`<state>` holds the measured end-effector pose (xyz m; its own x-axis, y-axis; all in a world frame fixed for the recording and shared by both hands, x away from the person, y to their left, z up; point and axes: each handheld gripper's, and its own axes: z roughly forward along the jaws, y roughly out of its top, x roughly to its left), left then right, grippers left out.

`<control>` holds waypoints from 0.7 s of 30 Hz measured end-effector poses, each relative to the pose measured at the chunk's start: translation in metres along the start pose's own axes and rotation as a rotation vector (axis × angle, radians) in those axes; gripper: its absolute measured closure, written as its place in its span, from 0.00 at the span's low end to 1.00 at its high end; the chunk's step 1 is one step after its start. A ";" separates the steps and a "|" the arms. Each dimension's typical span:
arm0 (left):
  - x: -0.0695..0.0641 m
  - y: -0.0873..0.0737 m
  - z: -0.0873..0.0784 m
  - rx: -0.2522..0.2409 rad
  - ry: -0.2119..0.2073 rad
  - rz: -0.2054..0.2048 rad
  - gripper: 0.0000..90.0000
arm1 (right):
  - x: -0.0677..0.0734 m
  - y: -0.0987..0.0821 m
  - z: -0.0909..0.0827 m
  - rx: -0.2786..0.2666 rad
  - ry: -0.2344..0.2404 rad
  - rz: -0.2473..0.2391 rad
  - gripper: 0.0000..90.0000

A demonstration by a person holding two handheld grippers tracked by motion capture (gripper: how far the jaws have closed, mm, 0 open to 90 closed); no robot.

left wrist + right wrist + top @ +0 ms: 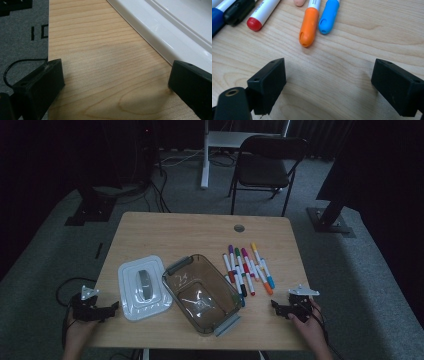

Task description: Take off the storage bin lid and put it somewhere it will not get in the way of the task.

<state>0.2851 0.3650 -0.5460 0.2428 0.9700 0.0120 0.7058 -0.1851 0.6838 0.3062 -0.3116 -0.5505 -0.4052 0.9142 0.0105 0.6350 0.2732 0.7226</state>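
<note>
Nothing packed yet. Clear bin (202,292) sits empty mid-counter (150,227), white lid (144,287) off at its 9 o'clock. Markers (247,268) all loose at its 2 o'clock. Right gripper (328,82) fingers wide open, holding nothing, orange marker (309,26) just ahead. Left gripper (116,82) fingers wide open, empty, beside the lid. Left to do: load markers, probably close the lid.

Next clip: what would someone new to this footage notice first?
Probably the cluster of coloured markers fanned out on the right half of the wooden table. Next, the open, empty smoky-clear bin at the centre front, with its white lid lying flat just to its left. The left gripper and right gripper rest at the near corners with jaws wide apart, the right one aimed at the orange marker.
</note>
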 end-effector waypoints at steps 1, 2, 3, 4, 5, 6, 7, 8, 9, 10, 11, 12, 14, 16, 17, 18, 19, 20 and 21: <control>0.000 0.000 0.000 0.000 0.000 0.000 0.01 | 0.000 0.000 0.000 0.001 -0.003 0.002 0.13; 0.000 0.000 0.000 0.000 0.001 -0.001 0.01 | 0.001 0.001 0.001 0.000 -0.004 0.002 0.13; -0.001 0.000 0.000 -0.001 0.002 -0.004 0.01 | 0.001 0.001 0.001 0.001 -0.004 0.002 0.13; -0.001 0.000 0.000 0.000 0.005 -0.007 0.01 | 0.001 0.001 0.001 0.001 -0.004 0.003 0.13; -0.002 0.000 0.000 -0.001 0.008 -0.008 0.01 | 0.001 0.001 0.001 0.000 -0.004 0.003 0.13; -0.002 0.000 0.000 -0.001 0.008 -0.009 0.01 | 0.001 0.001 0.001 0.000 -0.004 0.003 0.13; -0.002 0.000 0.000 -0.001 0.009 -0.009 0.01 | 0.001 0.001 0.001 0.000 -0.004 0.004 0.14; -0.002 0.000 0.000 0.000 0.010 -0.009 0.01 | 0.001 0.001 0.001 0.000 -0.007 0.006 0.15; -0.003 0.001 0.001 -0.003 0.009 -0.010 0.01 | 0.001 0.001 0.001 -0.004 -0.014 0.012 0.17; -0.003 0.001 0.001 -0.003 0.009 -0.011 0.01 | 0.001 0.001 0.000 -0.008 -0.019 0.019 0.19; -0.003 0.001 0.001 -0.002 0.009 -0.010 0.01 | 0.001 0.001 0.000 -0.014 -0.023 0.023 0.23; -0.003 0.001 0.001 -0.001 0.008 -0.008 0.01 | 0.001 0.001 -0.001 -0.012 -0.028 0.028 0.27; -0.003 0.001 0.001 -0.002 0.008 -0.009 0.01 | 0.000 0.001 -0.004 -0.011 -0.014 0.039 0.29; -0.003 0.002 0.002 -0.002 0.008 -0.010 0.01 | 0.000 0.002 -0.005 0.005 0.000 0.047 0.29; -0.003 0.002 0.002 -0.002 0.008 -0.010 0.01 | 0.000 0.002 -0.005 0.005 0.003 0.046 0.30; -0.003 0.002 0.002 -0.003 0.008 -0.011 0.01 | 0.001 0.002 -0.004 0.003 0.010 0.035 0.30; -0.003 0.002 0.002 -0.003 0.008 -0.011 0.01 | 0.002 0.002 -0.004 0.004 0.008 0.024 0.29; -0.003 0.002 0.002 -0.003 0.008 -0.011 0.01 | 0.002 0.002 -0.004 0.008 0.002 0.012 0.29; -0.003 0.002 0.002 -0.003 0.008 -0.010 0.01 | 0.003 0.003 -0.004 0.016 0.004 0.007 0.29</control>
<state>0.2865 0.3613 -0.5462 0.2299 0.9731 0.0111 0.7063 -0.1747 0.6860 0.3044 -0.3094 -0.5455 -0.4033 0.9149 0.0179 0.6481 0.2718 0.7114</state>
